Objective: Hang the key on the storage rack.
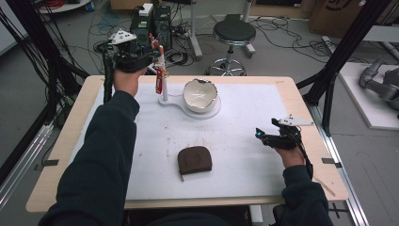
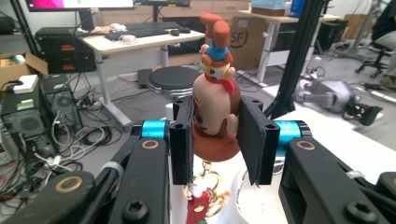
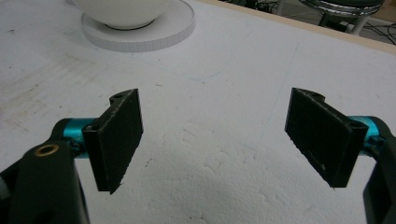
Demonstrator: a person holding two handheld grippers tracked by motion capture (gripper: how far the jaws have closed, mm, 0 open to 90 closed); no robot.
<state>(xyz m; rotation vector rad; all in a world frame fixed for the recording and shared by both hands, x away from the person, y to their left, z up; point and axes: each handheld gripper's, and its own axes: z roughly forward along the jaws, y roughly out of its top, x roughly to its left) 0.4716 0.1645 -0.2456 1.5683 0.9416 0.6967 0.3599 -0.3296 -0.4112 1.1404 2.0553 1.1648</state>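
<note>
A small cartoon figure [image 2: 215,100] in tan and brown, with a blue and red cap, stands between the pads of my left gripper [image 2: 217,126], which is shut on it. A gold ring and a red tag [image 2: 201,205] hang below it. In the high view my left gripper [image 1: 151,57] holds the figure [image 1: 160,52] at the top of the white stand's post [image 1: 164,92], at the table's far left. My right gripper [image 1: 260,135] hovers open over the white mat at the right, with nothing between its pads [image 3: 119,140]. A white bowl [image 1: 200,93] sits on the stand's round base [image 1: 212,111].
A brown pouch [image 1: 194,160] lies on the white mat [image 1: 235,155] near the front middle. Behind the table stand a black stool [image 1: 234,32] and computer towers [image 1: 151,23] among cables. Black frame posts [image 1: 346,52] rise at the right, and one post [image 1: 107,77] at the left corner.
</note>
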